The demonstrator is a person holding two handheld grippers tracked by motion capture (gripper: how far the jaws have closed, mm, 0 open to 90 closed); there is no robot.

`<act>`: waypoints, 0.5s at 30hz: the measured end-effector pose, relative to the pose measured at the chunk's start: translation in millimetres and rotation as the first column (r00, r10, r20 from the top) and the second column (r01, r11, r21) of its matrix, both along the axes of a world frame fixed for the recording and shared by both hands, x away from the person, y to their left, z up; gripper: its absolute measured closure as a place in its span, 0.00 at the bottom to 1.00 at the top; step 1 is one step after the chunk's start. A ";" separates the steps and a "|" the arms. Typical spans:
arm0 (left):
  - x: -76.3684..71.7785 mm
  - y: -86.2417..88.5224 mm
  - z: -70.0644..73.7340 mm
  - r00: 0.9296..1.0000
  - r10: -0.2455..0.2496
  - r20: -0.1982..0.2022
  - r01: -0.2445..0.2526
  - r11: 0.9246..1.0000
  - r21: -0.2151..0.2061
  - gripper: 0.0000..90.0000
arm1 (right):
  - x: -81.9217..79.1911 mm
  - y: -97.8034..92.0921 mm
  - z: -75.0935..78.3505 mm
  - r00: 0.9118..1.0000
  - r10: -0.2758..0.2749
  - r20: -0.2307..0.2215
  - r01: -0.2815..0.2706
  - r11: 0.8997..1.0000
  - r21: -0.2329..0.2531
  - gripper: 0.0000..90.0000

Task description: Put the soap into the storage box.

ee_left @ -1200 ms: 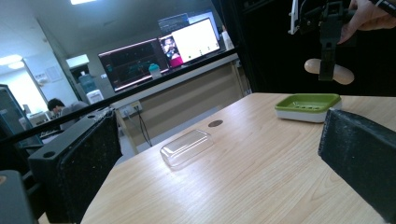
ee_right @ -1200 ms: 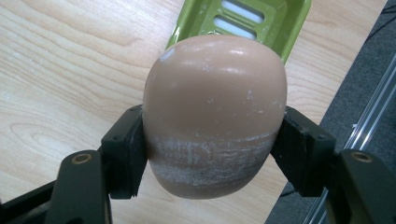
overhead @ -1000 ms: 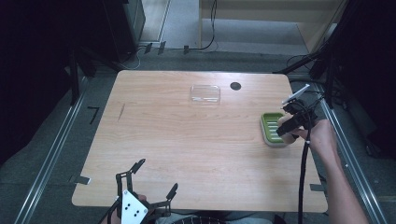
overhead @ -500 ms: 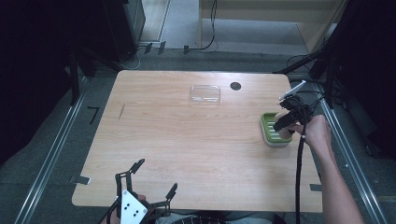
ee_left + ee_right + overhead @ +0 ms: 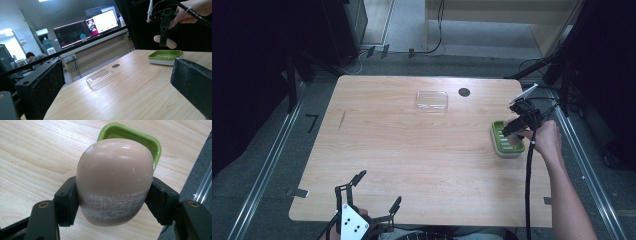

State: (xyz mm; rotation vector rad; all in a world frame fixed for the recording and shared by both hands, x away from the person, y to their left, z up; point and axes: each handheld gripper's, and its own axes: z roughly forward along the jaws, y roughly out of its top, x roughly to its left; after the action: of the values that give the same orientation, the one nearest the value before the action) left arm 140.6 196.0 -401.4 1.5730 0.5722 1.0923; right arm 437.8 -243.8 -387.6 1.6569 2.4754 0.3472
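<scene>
Pale wood table (image 5: 412,150), broad bare middle. Green soap dish (image 5: 507,139) near its right edge; clear plastic lid (image 5: 431,100) and a dark round hole (image 5: 464,92) toward the far edge. Right gripper (image 5: 512,125) hangs over the dish, pinching a beige soap bar (image 5: 115,182) just above it, long axis roughly level, crosswise to the jaws. Left gripper (image 5: 374,192) spread wide at the near edge, empty.

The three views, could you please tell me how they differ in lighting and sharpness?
High view: the table is evenly lit, its surroundings nearly black. Left gripper view: its own near jaws are soft, the lit monitors glare brightly. Right gripper view: the soap bar in the right gripper is sharp, with soft sheen on top.
</scene>
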 end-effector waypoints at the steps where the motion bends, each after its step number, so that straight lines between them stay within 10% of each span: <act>1: 0.0 0.0 0.0 1.000 0.000 0.000 0.000 1.000 0.000 0.00 | 0.8 0.1 -0.7 1.000 -0.002 -0.005 0.002 1.000 -0.002 0.38; 15: -0.1 0.2 0.0 1.000 0.001 0.000 -0.001 1.000 -0.002 0.00 | 12.3 -2.5 -15.7 0.999 -0.036 -0.015 0.037 0.999 0.017 0.38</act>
State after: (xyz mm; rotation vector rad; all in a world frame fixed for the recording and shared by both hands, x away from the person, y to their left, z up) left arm 140.5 196.2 -401.4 1.5708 0.5739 1.0923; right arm 450.1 -246.3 -403.3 1.7153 2.4560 0.3541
